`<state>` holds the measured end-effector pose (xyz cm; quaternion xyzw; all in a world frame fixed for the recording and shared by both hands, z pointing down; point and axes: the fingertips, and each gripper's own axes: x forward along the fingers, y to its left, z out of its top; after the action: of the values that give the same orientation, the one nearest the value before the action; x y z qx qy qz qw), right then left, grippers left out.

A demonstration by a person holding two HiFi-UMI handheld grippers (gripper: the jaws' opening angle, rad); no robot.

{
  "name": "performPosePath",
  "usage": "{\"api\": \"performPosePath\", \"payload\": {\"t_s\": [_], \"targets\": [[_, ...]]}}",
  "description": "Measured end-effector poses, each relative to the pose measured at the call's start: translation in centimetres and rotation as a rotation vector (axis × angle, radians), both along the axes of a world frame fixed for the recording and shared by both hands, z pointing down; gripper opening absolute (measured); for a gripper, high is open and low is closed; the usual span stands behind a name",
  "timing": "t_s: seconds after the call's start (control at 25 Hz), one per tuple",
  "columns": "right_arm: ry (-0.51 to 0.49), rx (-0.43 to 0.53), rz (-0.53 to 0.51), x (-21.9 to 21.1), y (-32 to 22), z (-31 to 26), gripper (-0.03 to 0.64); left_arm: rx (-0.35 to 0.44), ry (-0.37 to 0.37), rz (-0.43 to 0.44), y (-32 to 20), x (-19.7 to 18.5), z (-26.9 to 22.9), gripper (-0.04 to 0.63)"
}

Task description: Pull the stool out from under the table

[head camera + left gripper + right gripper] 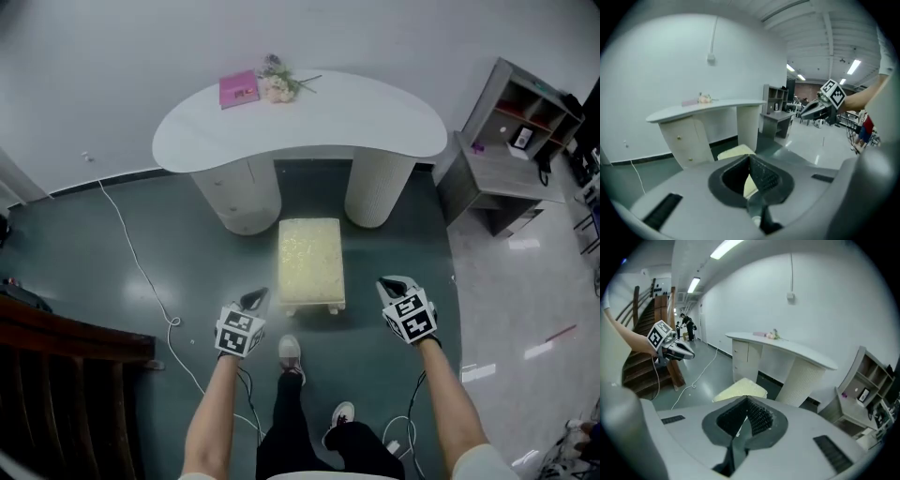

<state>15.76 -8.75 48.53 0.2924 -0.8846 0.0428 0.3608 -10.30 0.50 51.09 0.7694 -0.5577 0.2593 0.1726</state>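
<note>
A pale yellow cushioned stool (311, 262) stands on the dark floor in front of the white curved table (375, 117), its far end near the gap between the table's two pedestals. My left gripper (255, 299) hovers just left of the stool's near end, jaws shut with nothing between them. On the stool's other side my right gripper (392, 284) is held beside the near right corner, also shut and empty. In the left gripper view the stool (733, 151) shows beyond the closed fingertips (750, 157). The right gripper view shows the stool (740, 389) ahead of its closed jaws.
A pink book (239, 89) and a small bunch of flowers (278, 86) lie on the table's far edge. To the right stands a grey shelf unit (511, 150). A white cable (141, 272) runs across the floor at left, near a wooden staircase (56, 375). The person's shoe (291, 352) is just behind the stool.
</note>
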Motion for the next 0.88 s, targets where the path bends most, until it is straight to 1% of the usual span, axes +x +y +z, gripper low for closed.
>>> {"api": "performPosePath", "payload": {"t_s": [0.08,0.16,0.28,0.4,0.64,0.88], "targets": [[-0.009,0.065,-0.043,0.2,1.4,-5.2,0.015,0.084,-0.01,0.007,0.9,1.4,-5.6,0.02],[-0.011,0.143,-0.092,0.4,3.0,-10.2,0.015,0.15,-0.034,0.031,2.5,2.8,-10.3,0.02],[-0.018,0.235,-0.152,0.9,5.5,-16.5,0.015,0.206,-0.085,0.078,5.3,5.0,-15.5,0.02],[-0.035,0.307,-0.186,1.5,7.4,-21.6,0.015,0.25,-0.126,0.096,7.6,6.7,-19.9,0.02],[-0.098,0.404,-0.18,2.5,10.3,-28.6,0.015,0.346,-0.175,0.089,10.2,8.3,-27.9,0.02],[-0.152,0.462,-0.199,3.1,13.0,-33.5,0.015,0.444,-0.232,0.104,12.0,10.1,-34.5,0.02]]}}
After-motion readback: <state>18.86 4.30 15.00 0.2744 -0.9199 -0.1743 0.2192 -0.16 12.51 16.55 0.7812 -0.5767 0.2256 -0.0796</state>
